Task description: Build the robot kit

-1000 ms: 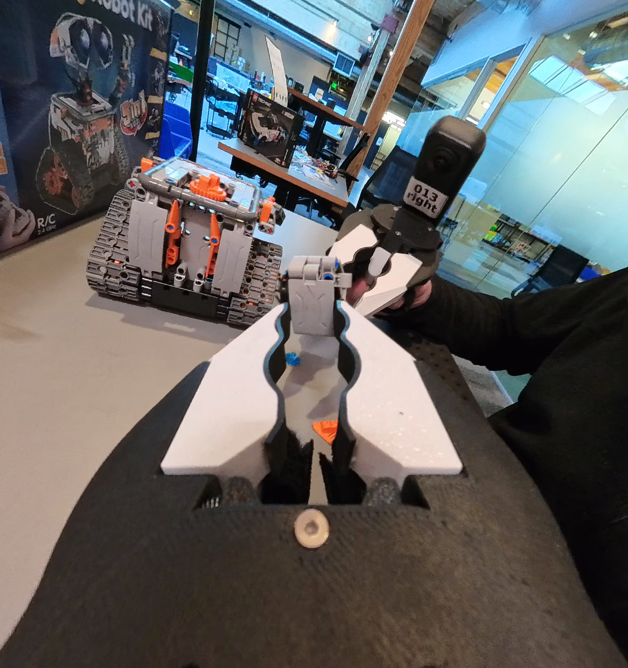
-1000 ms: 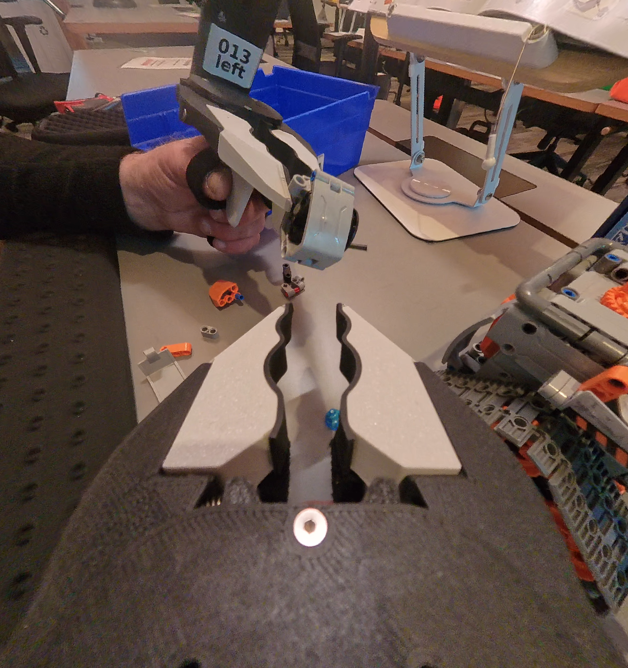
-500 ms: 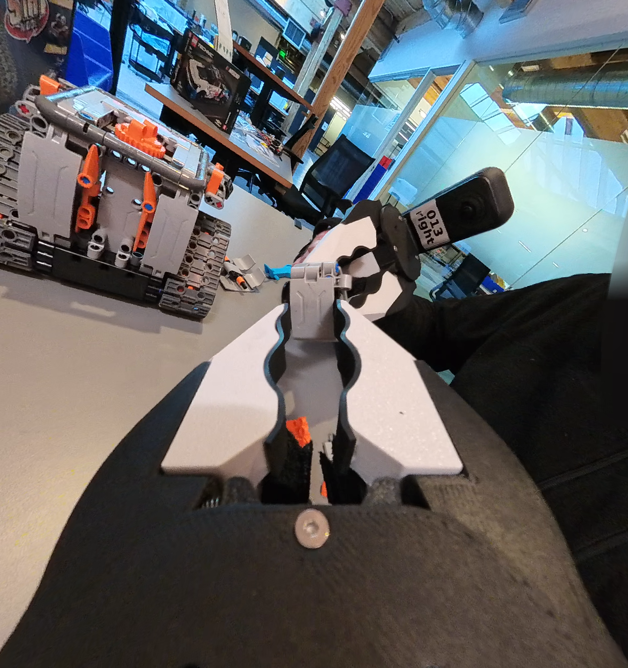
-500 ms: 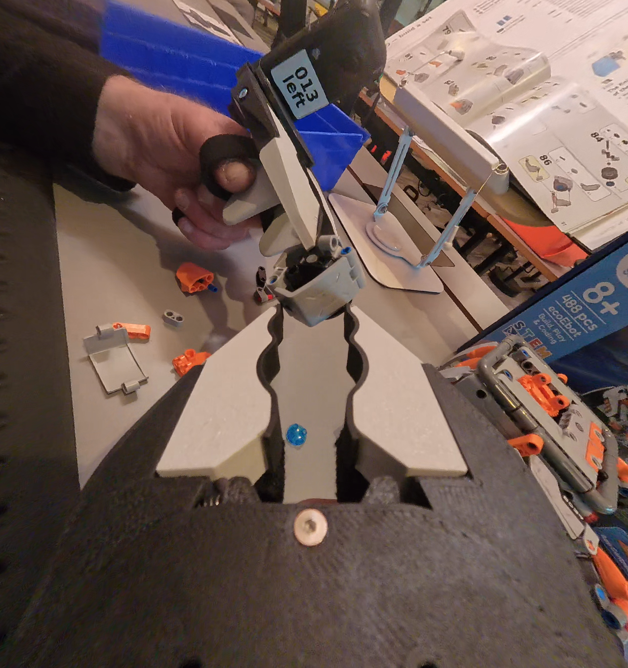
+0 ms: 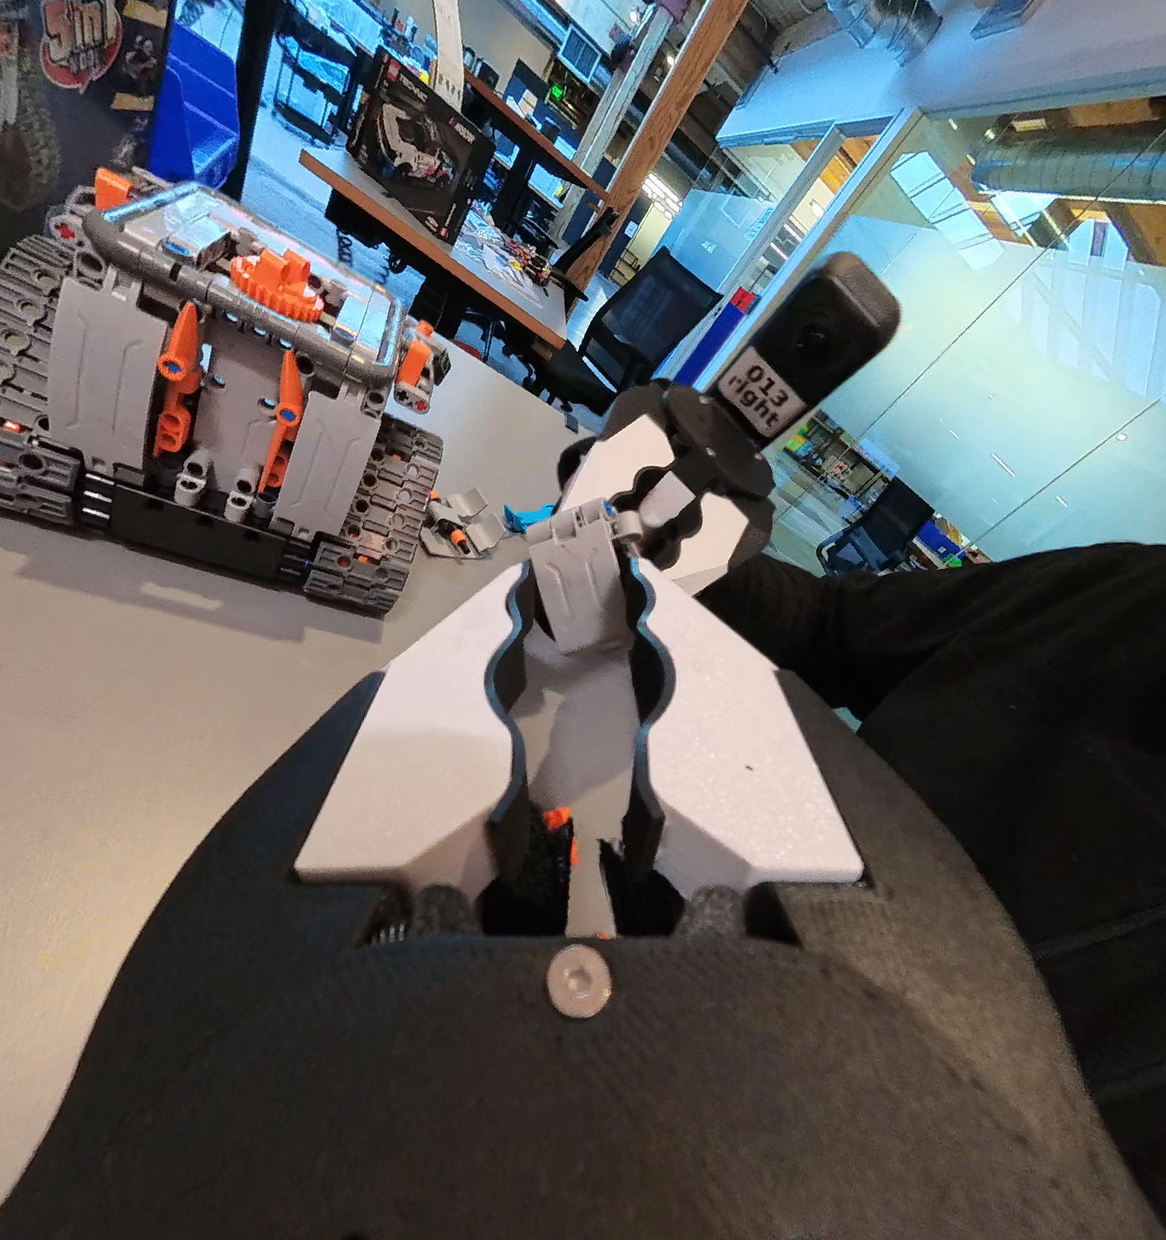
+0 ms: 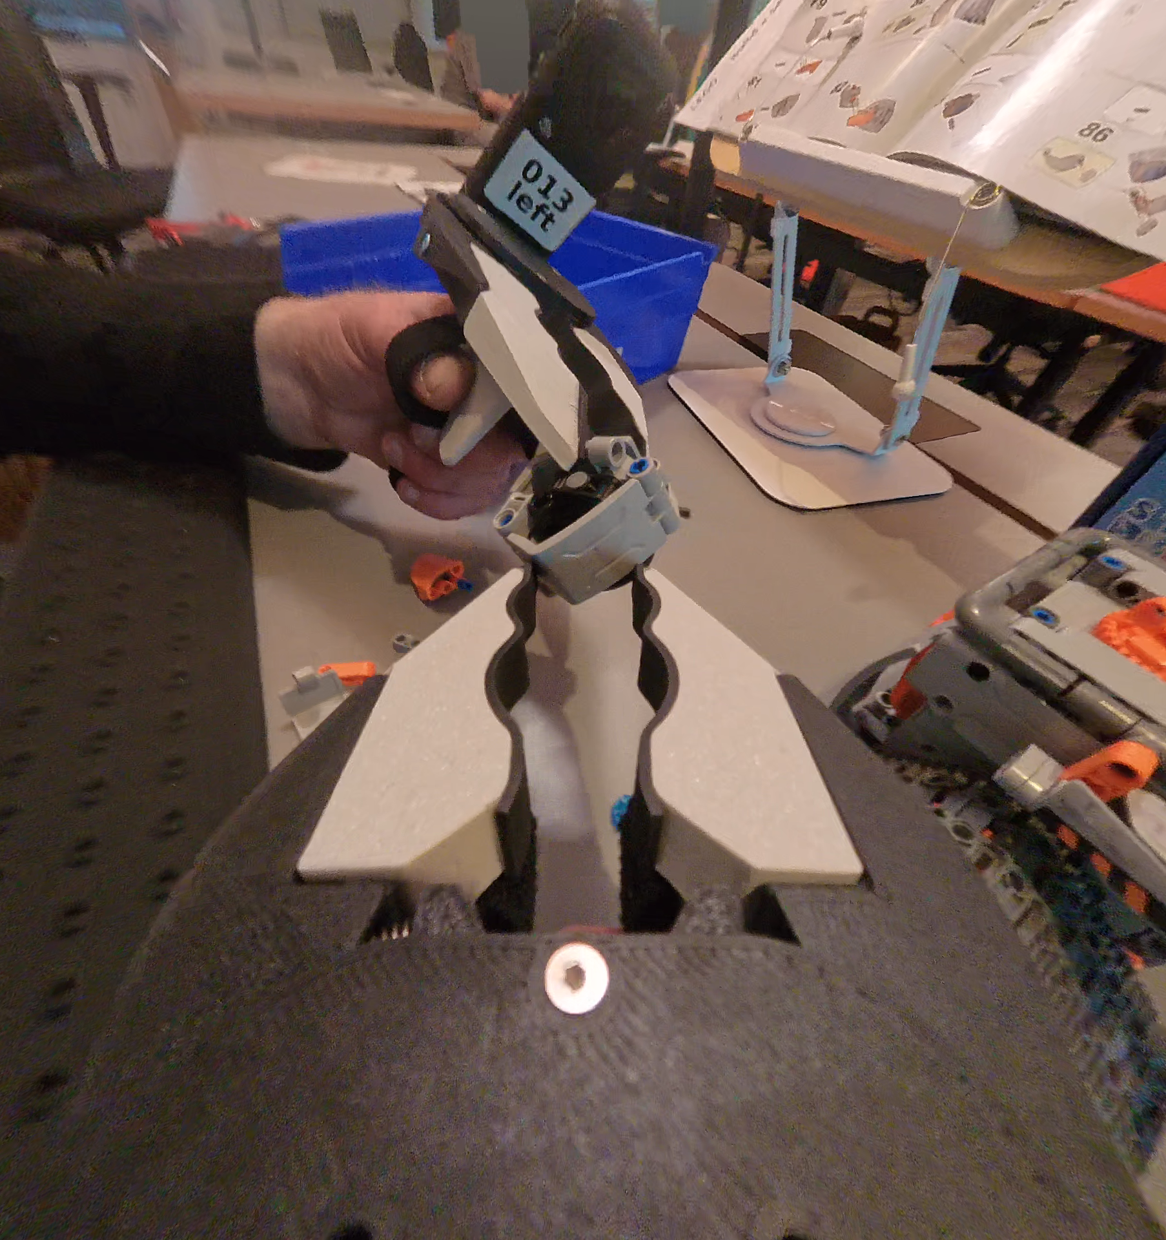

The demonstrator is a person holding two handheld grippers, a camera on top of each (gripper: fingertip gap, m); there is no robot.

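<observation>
The left hand-held gripper [image 5: 577, 590] is clamped on a small grey brick-built housing [image 5: 575, 597] held above the grey table [image 5: 131, 704], the right hand-held gripper [image 6: 584, 590] spread apart at it, a blue plastic bin [image 6: 641, 295], contents unseen, toward the far edge.

From here my left gripper's white fingers [image 5: 701, 704] hide the grey brick assembly's [image 5: 577, 597] sides; the tracked grey-and-orange brick vehicle [image 6: 1063, 738] runs off frame, its treads blurred.
</observation>
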